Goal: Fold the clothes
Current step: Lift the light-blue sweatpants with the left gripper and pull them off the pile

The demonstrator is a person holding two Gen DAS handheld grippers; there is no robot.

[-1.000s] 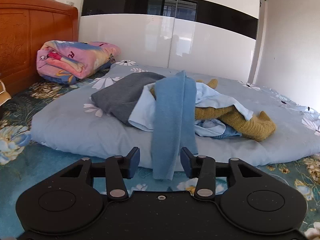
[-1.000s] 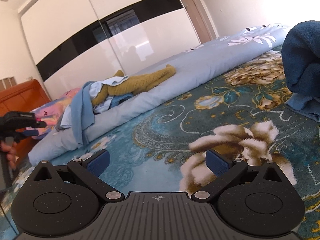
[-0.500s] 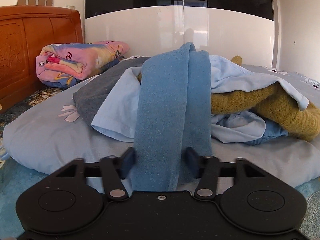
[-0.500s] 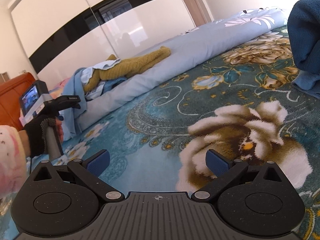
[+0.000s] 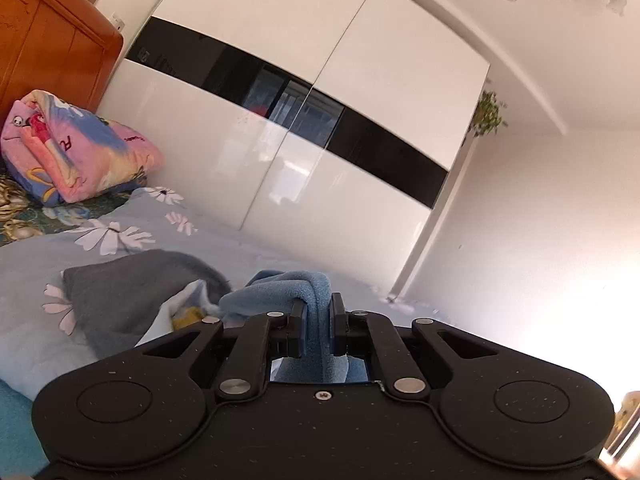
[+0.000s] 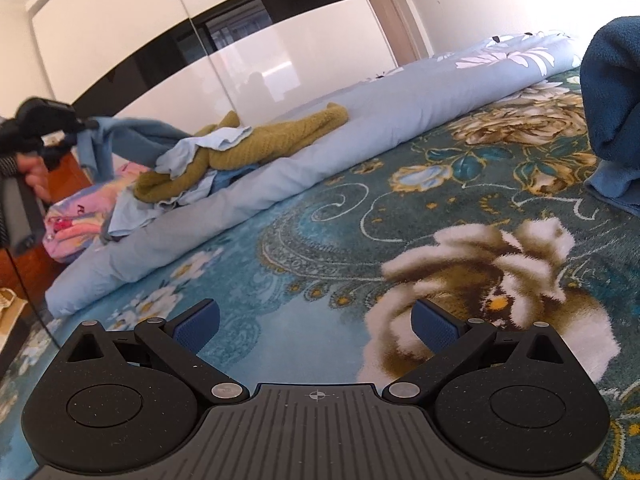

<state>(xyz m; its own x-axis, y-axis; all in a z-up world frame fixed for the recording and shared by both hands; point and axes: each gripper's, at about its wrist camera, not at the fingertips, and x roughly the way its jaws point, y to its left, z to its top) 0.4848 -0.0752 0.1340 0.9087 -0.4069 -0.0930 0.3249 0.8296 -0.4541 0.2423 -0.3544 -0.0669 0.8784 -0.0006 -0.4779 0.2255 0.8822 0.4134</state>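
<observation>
My left gripper [image 5: 319, 312] has its jaws closing on a fold of the blue fleece garment [image 5: 280, 288], which is bunched between the pads. In the right wrist view the left gripper [image 6: 86, 125] holds that blue garment [image 6: 132, 136] up at the far left, stretched from the clothes pile. In the pile lie a mustard knit sweater [image 6: 256, 140], a pale blue shirt [image 6: 200, 148] and a grey garment [image 5: 132, 284]. My right gripper [image 6: 316, 324] stands open low over the flowered bedspread [image 6: 440, 208], with nothing between its fingers.
The pile rests on a rolled pale blue quilt [image 6: 360, 116]. A folded dark blue fleece [image 6: 612, 92] sits at the right edge. A pink cartoon blanket [image 5: 68, 148] lies by the wooden headboard [image 5: 48, 48]. A white wardrobe [image 5: 320, 120] runs behind the bed.
The left gripper went from open around the hanging blue garment to clamped on it, then rose and tilted up, lifting the cloth off the pile. The right gripper stayed put.
</observation>
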